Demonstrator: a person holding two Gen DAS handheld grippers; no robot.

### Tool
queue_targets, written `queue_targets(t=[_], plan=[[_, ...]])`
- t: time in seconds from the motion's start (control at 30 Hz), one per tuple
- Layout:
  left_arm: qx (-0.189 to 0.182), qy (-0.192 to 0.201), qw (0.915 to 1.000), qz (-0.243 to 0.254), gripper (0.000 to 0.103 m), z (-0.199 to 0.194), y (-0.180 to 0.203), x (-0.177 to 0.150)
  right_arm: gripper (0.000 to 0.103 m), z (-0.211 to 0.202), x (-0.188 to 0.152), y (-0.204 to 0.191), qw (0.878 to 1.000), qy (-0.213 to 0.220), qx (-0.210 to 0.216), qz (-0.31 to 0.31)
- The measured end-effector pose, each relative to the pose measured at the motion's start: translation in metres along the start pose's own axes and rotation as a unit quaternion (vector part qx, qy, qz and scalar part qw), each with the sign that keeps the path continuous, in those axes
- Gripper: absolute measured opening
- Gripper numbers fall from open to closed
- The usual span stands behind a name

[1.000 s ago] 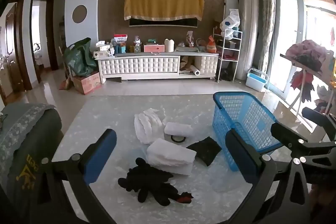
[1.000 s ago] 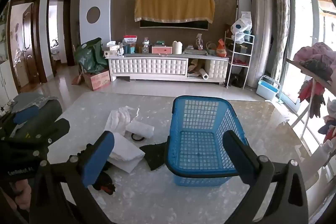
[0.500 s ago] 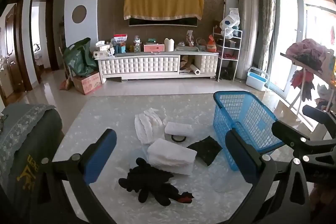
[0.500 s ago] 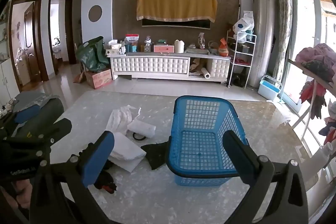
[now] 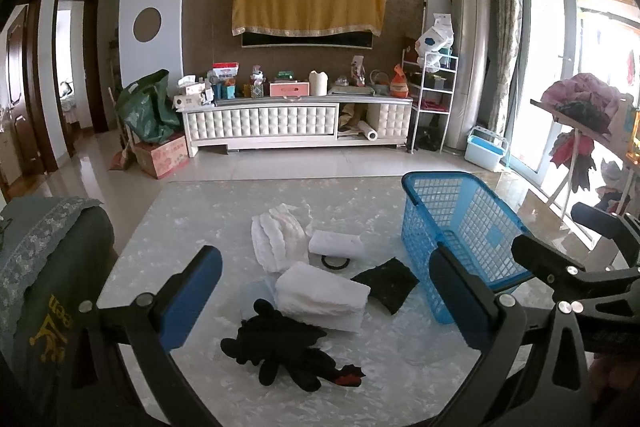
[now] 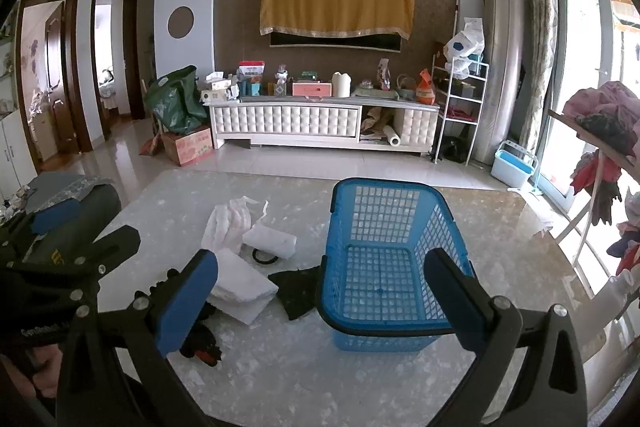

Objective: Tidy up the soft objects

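Note:
On the marble table lie a black plush toy [image 5: 284, 351], a folded white towel [image 5: 322, 297], a ribbed white cloth [image 5: 278, 241], a small white roll [image 5: 336, 243] and a black cloth [image 5: 386, 283]. An empty blue basket [image 5: 460, 227] stands to their right. My left gripper [image 5: 326, 301] hovers open above the toy and towel, holding nothing. My right gripper [image 6: 322, 305] is open over the near rim of the basket [image 6: 384, 259], also with nothing in it. In the right wrist view the towel [image 6: 240, 285] and black cloth [image 6: 298, 291] lie left of the basket.
A black ring [image 5: 334, 262] lies by the white roll. A chair back with a grey cover [image 5: 44, 267] stands at the table's left edge. A clothes rack [image 6: 604, 147] is on the right. A white TV cabinet [image 5: 296, 123] lines the far wall.
Both grippers stay open and almost still. The right wrist view has drifted slightly; the objects on the table have not moved.

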State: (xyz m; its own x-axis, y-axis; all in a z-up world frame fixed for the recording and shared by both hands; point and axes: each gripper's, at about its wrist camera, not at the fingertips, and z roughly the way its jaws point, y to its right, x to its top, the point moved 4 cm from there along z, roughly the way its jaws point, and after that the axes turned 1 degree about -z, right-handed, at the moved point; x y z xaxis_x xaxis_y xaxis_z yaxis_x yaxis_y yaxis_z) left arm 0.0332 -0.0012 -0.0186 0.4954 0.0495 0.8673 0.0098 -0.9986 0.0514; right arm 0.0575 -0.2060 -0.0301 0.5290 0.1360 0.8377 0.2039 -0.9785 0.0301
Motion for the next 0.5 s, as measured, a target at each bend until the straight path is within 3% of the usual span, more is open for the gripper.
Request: queue_targets(t=[0.5], plan=[[-0.004,-0.003,1.0,0.003,0.103,0.0008,0.0005,0.0008,0.103,-0.0004,-0.0006,0.001,1.0,-0.005,0.003,0.004]])
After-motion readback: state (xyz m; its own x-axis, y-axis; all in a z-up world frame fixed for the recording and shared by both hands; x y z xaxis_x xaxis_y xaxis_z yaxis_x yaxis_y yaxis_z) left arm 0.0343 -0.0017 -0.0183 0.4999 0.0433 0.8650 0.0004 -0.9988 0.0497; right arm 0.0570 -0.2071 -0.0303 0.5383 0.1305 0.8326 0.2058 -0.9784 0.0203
